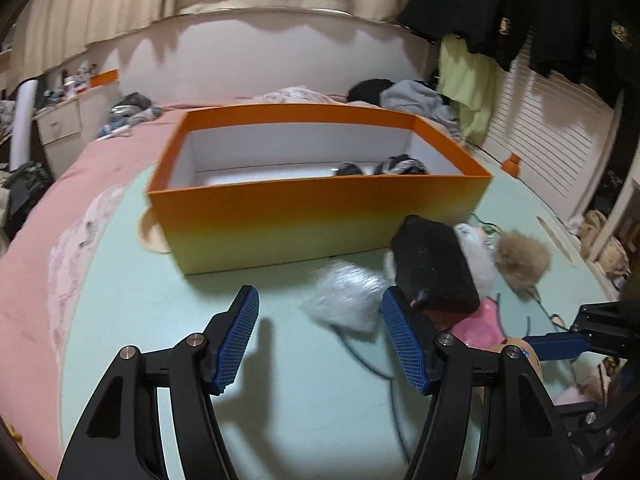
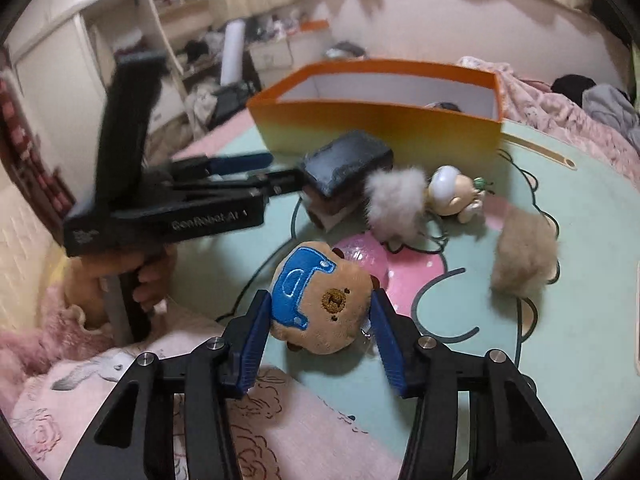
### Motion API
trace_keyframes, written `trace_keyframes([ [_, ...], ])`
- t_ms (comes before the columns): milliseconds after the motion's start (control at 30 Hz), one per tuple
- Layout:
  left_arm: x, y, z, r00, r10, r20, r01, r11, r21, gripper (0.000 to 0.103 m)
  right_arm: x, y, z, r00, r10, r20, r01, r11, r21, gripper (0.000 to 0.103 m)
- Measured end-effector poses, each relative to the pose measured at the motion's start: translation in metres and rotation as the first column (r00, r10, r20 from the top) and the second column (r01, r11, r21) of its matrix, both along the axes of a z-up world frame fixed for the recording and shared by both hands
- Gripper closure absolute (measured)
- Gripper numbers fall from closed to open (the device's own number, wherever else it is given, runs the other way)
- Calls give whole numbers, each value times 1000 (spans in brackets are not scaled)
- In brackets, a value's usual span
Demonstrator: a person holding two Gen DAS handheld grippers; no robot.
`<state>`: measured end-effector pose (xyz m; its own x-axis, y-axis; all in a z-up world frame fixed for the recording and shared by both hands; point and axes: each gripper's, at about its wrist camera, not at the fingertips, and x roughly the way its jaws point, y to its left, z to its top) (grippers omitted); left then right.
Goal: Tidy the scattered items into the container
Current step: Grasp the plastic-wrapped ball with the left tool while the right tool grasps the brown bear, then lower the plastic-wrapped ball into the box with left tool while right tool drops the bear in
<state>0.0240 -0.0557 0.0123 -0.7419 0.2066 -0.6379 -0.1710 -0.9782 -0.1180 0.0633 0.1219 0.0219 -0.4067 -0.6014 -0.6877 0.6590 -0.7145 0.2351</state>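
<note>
Mint-green mat low in frame: right gripper closes around the plush head, which might squirt free; left gripper gapes empty.

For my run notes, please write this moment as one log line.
right tongs: closing around brown plush toy with blue patch | left tongs: open, empty | orange cardboard box: toy not yet inside

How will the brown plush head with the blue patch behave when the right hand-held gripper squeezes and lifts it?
The plush head looks stuffed, so it will probably compress between the right hand-held gripper pads rather than slip. It is likely light for its size. Its rounded shape might roll if nudged, though the fabric mat should damp that.
</note>
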Motion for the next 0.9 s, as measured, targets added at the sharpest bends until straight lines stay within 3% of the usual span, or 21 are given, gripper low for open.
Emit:
trace_keyframes([
  [133, -8, 11, 0, 1000, -29, 1, 29, 1000, -7, 39, -1, 10, 5, 1000, -18, 10, 18, 998, -59, 54],
  [167, -10, 12, 0, 1000, -30, 2, 30, 1000, -3, 46, -2, 9, 4, 1000, -21, 16, 22, 998, -64, 54],
  [200, -13, 12, -1, 999, -29, 13, 29, 1000, -1, 67, -3, 10, 5, 999, -23, 22, 25, 997, -69, 54],
  [300, -12, 12, -4, 999, -36, 22, 36, 999, -1, 67, -1, 15, 6, 999, -34, 28, 37, 996, -85, 54],
  [567, 3, -4, -8, 1000, -25, -4, 26, 996, 83, 67, -1, 19, 11, 998, -57, 15, 59, 993, -99, 54],
  [767, 13, -18, -1, 997, -13, -71, 25, 984, 176, 67, 2, 28, 15, 997, -80, -9, 78, 988, -134, 54],
  [900, 10, -19, -7, 999, -7, -48, 15, 985, 171, 67, 1, 28, 15, 996, -84, 2, 84, 987, -136, 54],
])
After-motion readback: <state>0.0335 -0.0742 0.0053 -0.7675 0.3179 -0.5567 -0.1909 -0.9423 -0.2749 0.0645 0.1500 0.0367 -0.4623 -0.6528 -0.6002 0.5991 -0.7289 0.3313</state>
